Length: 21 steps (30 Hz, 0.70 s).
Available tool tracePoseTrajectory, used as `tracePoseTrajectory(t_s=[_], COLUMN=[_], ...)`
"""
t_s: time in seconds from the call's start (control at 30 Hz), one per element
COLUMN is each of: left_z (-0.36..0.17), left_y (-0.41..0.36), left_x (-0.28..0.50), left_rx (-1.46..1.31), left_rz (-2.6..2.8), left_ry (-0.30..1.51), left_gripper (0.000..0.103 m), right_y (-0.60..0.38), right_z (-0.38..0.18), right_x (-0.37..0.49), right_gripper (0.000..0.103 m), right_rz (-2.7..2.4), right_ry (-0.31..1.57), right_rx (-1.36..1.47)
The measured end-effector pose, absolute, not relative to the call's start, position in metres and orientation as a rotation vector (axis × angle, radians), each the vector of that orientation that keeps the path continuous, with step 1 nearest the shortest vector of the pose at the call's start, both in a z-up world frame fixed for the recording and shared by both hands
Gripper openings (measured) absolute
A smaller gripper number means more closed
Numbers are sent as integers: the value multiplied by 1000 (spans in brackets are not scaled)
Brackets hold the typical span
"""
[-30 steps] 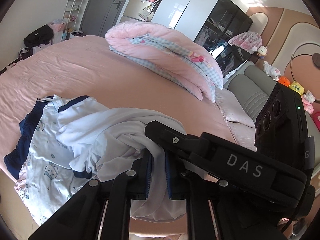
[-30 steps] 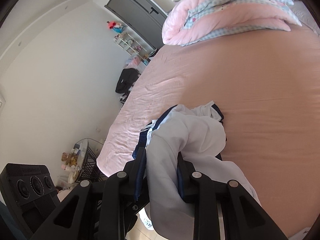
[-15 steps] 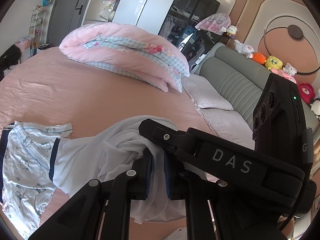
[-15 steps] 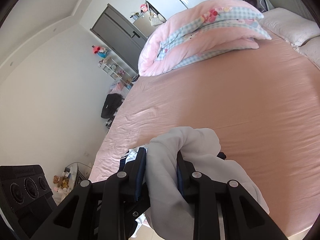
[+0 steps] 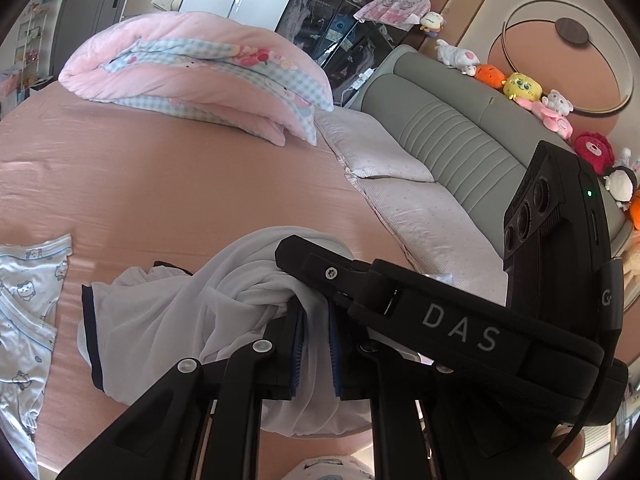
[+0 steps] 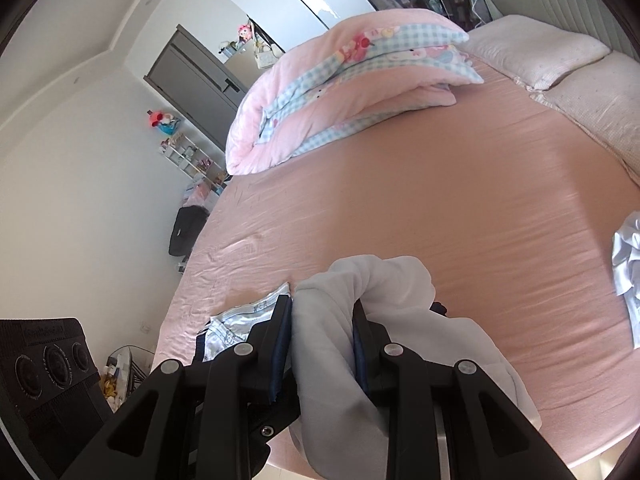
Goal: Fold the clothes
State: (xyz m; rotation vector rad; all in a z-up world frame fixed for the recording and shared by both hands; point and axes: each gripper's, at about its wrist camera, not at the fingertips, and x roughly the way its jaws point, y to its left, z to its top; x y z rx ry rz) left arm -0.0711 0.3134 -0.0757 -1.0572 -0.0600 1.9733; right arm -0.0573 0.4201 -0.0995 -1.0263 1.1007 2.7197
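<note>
Carrying one garment clear of the pile was the step I judged in hand. The pink bed [image 5: 168, 184] filled both views, a folded quilt [image 5: 200, 76] at its far side and pillows [image 5: 400, 200] by the headboard. The white garment with navy trim [image 5: 172, 312] hung bunched over the near edge of the bed, gathered between both tools. My left gripper [image 5: 316, 344] was clamped on a thin fold of it; my right gripper [image 6: 322, 344] was clamped on a thicker roll. A cat-print garment [image 5: 28, 300] lay flat beside it, apart. Next move, as I judged it: draw the two grips apart and lay the cloth flat on open sheet. I could not tell which edges I held, nor sleeve from hem. The lower drape ran out of view. A pale crumpled cloth [image 6: 628, 264] at the right view's edge was unidentifiable.
</note>
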Motion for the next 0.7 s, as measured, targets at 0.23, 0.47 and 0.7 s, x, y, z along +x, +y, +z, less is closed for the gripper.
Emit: tracePoseTrajectory(t_s=[0.23,0.47,0.7], left_z=[-113,-128,-135], left_y=[318,313,299], left_x=[-71,-81,-86], left_rx=[-1212,-1291,-1359], left_rz=[1918,1965,1959], left_ry=[-37,42,86], left_gripper=[9,12,12], right_y=[438,450,447], right_z=[-144,-166,-167], right_x=[-46,-40,-44], right_gripper=[27,26,26], right_rz=[2631,2566,2535], right_ry=[1126,1104,879], right_rx=[-1155,-1215,-1276])
